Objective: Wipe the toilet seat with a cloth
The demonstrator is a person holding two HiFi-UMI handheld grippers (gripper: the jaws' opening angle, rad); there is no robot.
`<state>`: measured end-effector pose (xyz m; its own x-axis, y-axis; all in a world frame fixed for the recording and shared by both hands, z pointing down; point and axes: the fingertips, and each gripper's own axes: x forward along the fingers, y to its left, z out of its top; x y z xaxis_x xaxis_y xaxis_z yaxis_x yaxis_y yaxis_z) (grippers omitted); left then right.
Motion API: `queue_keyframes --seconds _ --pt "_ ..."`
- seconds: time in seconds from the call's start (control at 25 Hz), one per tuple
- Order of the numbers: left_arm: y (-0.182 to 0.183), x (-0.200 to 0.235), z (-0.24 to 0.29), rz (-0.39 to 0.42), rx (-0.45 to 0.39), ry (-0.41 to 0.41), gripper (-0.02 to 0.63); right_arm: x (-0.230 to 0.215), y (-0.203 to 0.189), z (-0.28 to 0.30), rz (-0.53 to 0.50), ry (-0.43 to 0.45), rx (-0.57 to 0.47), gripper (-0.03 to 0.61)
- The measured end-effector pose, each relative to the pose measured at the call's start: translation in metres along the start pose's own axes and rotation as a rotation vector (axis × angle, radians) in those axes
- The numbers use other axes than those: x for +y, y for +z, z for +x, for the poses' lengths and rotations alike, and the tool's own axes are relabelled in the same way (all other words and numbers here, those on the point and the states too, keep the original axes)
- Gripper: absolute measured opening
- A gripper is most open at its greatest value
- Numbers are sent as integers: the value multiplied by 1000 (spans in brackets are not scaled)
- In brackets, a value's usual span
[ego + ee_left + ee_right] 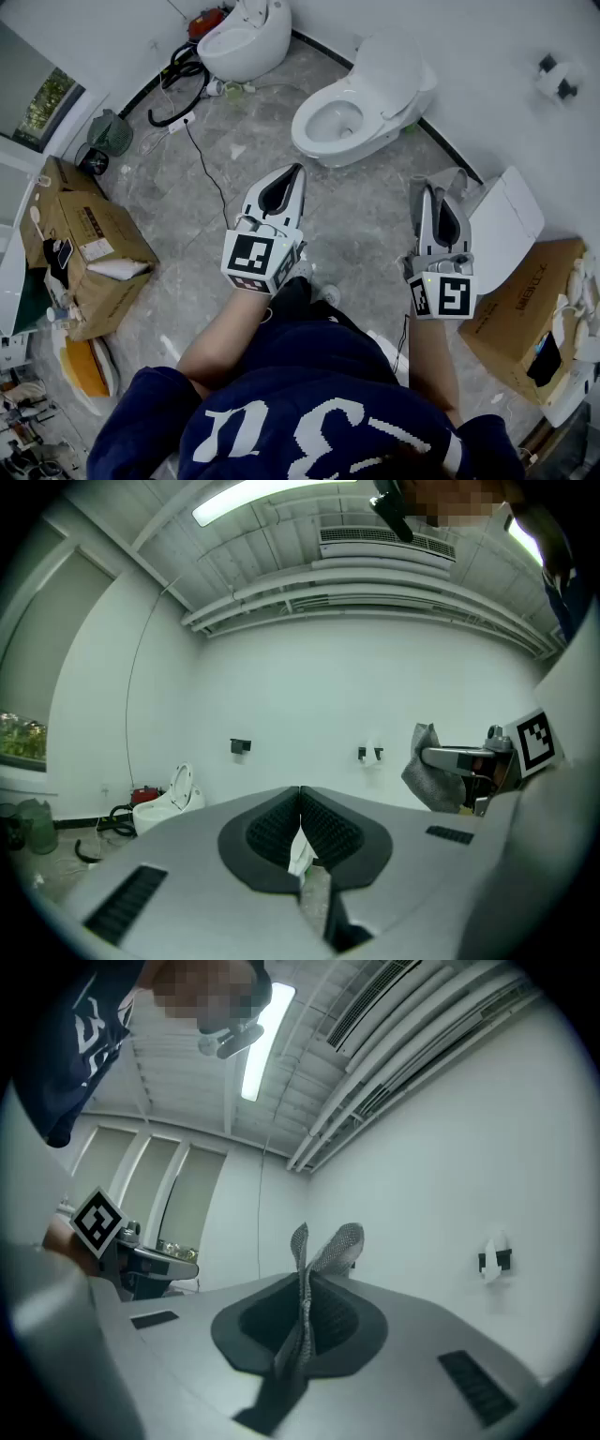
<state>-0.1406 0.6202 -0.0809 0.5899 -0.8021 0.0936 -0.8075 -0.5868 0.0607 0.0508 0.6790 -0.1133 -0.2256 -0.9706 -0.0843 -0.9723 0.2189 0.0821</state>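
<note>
While the head view takes in the whole floor, with the toilet seat (307,141) on an open white toilet ahead of the person and well apart from both grippers, neither gripper view gives a clear look at it. From above, the left gripper (296,174) and right gripper (428,191) are held side by side in the air, pointing away from the person. Only a grey scrap of the cloth (457,180) peeks past the right one's tips.

The right gripper view makes the grasp plain: the right gripper (302,1281) is clenched on the cloth (330,1244). The cloth sticks up above the tips in two folds and trails down between the pads toward the camera.

The left gripper view shows the left gripper (300,793) with its jaws pressed together at the tips and nothing caught there. Through the narrow slit lower down a bit of something white and green shows, too small to name. That view also catches the right gripper from the side with the cloth (429,778) hanging off it. A second toilet (161,813) stands by the far wall with its lid up.

Cardboard boxes (94,248) sit at the left of the floor in the head view. The person's dark sweater (309,422) fills the bottom of that view and hides the floor beneath.
</note>
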Motion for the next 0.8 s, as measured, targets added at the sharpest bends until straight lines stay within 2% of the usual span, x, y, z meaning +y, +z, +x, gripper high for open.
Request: queue_keyframes --seconds 0.16,0.36,0.48,0.64,0.8 --pt "-3 -12 -9 5 8 -6 20 6 1 -7 -4 40 5 25" --pt "1 -15 -11 17 -1 4 20 4 7 -7 46 76 -33 26" --pt "4 -11 -11 35 -7 24 20 1 9 -2 55 85 -44 26" --pt "9 -5 -5 102 -8 24 20 1 9 13 64 93 -51 26" --pt "6 17 17 87 -7 19 20 5 3 43 57 102 -45 26"
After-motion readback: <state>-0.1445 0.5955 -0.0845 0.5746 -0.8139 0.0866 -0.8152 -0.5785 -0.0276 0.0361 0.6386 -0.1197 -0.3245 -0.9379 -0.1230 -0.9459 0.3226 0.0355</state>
